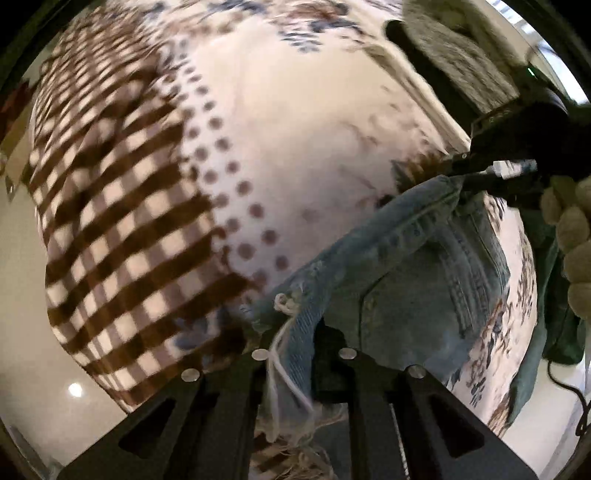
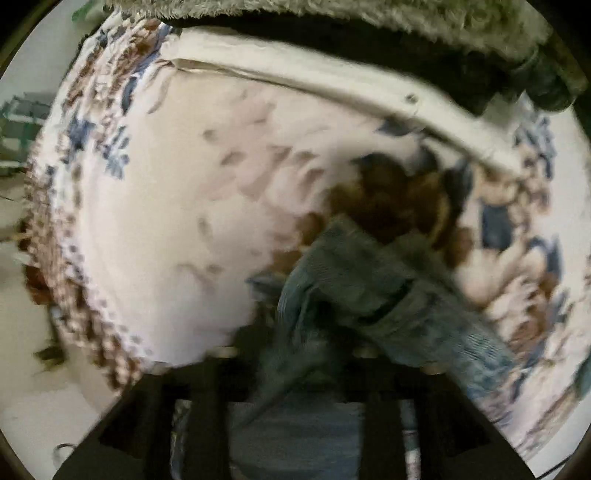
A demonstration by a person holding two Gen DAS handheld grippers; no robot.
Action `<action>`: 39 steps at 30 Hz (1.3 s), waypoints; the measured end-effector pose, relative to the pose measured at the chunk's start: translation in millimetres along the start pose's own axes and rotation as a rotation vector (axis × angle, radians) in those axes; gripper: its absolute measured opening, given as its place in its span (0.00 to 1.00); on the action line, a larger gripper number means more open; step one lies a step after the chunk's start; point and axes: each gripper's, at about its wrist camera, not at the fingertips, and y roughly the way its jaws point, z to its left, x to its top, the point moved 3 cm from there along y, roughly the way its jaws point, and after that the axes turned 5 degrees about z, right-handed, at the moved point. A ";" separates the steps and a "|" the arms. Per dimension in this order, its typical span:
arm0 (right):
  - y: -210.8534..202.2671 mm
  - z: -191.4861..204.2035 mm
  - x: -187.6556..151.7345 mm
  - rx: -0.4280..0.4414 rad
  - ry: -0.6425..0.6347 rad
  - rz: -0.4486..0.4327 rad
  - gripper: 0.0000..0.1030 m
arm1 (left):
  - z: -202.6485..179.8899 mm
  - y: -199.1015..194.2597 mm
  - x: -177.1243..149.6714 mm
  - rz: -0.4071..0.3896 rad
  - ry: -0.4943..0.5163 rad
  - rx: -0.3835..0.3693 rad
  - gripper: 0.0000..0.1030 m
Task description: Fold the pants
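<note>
The pants are light blue jeans [image 1: 399, 273] with a frayed hem and white threads. My left gripper [image 1: 295, 343] is shut on the frayed hem and holds it above a patterned bed cover [image 1: 295, 129]. The denim stretches up to the right, where my right gripper [image 1: 461, 181] pinches another part of it. In the right wrist view the jeans [image 2: 369, 295] bunch between the fingers of my right gripper [image 2: 295, 354], which is shut on them. That view is blurred.
The bed cover has brown checks [image 1: 122, 236], dots and blue-brown flowers [image 2: 110, 110]. A fuzzy grey-green sleeve [image 2: 332, 11] and gloved hand [image 1: 576, 236] are close by. Pale floor [image 1: 29, 332] lies beyond the bed's edge. A dark green cloth [image 1: 550, 295] hangs at right.
</note>
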 end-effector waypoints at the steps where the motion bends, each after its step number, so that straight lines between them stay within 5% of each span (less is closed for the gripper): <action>1: -3.7 -0.3 -2.7 0.049 0.000 -0.001 0.78 | 3.2 -2.3 -2.3 -0.004 -0.020 0.002 0.16; 2: -7.9 -1.7 -5.7 0.068 -0.002 -0.009 0.90 | 8.6 -7.0 -2.5 -0.016 -0.037 0.012 0.27; 5: -27.4 -13.2 -20.3 0.076 -0.013 -0.056 0.90 | 21.2 -21.2 0.4 -0.053 -0.083 0.025 0.69; 6: -34.1 -19.1 -25.8 0.075 -0.018 -0.069 0.90 | 26.1 -26.4 2.9 -0.067 -0.101 0.024 0.70; 14: -64.2 -108.0 -76.3 0.056 -0.014 -0.144 0.98 | 30.2 -57.1 -19.0 -0.115 -0.241 -0.054 0.70; 22: -42.7 -193.3 -123.5 0.084 0.010 -0.037 0.98 | -22.3 -4.0 -124.7 0.121 -0.480 -0.151 0.70; 25: -34.1 -208.6 -131.9 0.087 -0.009 0.005 0.95 | -43.8 10.2 -150.2 0.172 -0.576 -0.209 0.70; 27: -29.8 -212.3 -133.7 0.086 -0.038 0.015 0.84 | -54.6 21.2 -158.0 0.196 -0.642 -0.240 0.70; 32: -17.5 -212.8 -123.2 0.114 -0.104 0.037 0.84 | -75.3 51.2 -165.5 0.262 -0.830 -0.353 0.70; 39: 0.8 -216.6 -94.8 0.261 -0.071 0.054 0.84 | -84.9 88.5 -183.2 0.306 -1.057 -0.444 0.70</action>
